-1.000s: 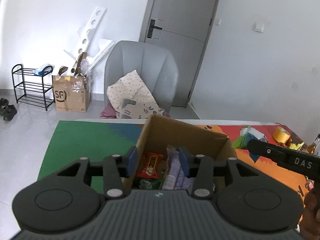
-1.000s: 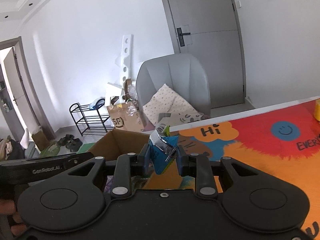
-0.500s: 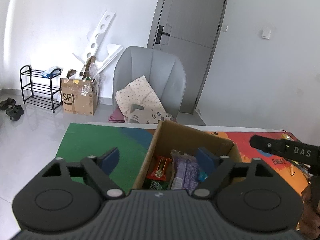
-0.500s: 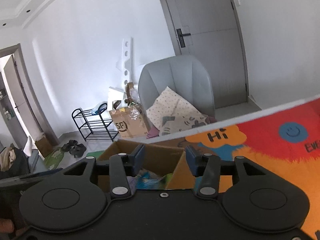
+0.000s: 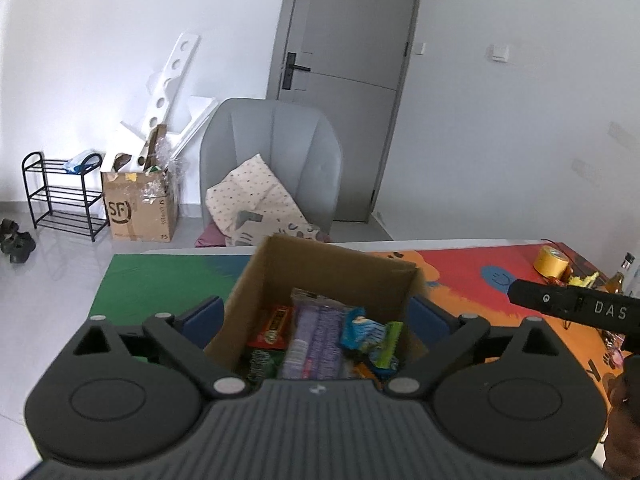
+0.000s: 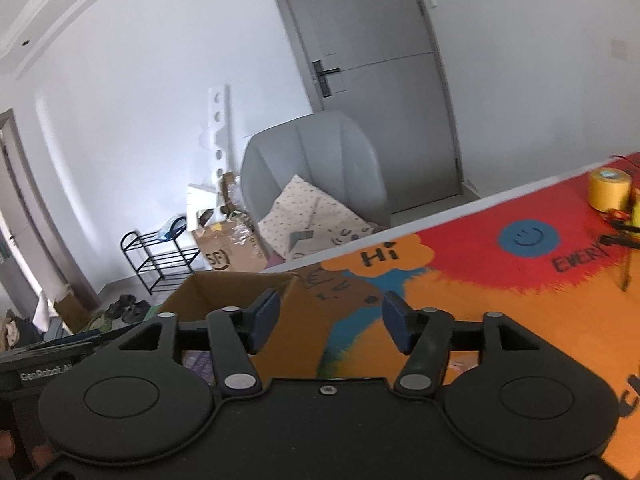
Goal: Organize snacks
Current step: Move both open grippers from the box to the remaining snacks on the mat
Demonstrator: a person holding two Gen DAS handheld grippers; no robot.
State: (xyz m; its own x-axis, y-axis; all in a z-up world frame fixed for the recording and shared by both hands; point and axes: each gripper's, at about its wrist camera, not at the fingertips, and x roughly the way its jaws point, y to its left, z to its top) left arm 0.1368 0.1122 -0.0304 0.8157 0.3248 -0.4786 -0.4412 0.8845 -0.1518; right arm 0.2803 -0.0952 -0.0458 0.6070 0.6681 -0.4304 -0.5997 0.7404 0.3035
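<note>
So my left gripper (image 5: 316, 316) is spread wide, one blue pad on either side of the open brown cardboard box (image 5: 332, 272), nothing pinched. The box sits on the colourful printed table mat (image 5: 168, 276), roughly where the green part meets the orange. Inside there's a purple snack pack (image 5: 316, 336) down the middle, a red candy bar (image 5: 274, 326) left of it, a dark green packet (image 5: 260, 362) nearer to me, and a blue-and-green bag (image 5: 370, 334) on the right, all packed close together.

My right gripper (image 6: 326, 326) is also wide apart and empty, hanging over the orange bit of the mat with the box's right wall just to its left. Far right on the red part is a roll of yellow tape (image 6: 610, 190). Behind the table: grey armchair (image 5: 272, 160) with a dotted cushion (image 5: 252, 192).
</note>
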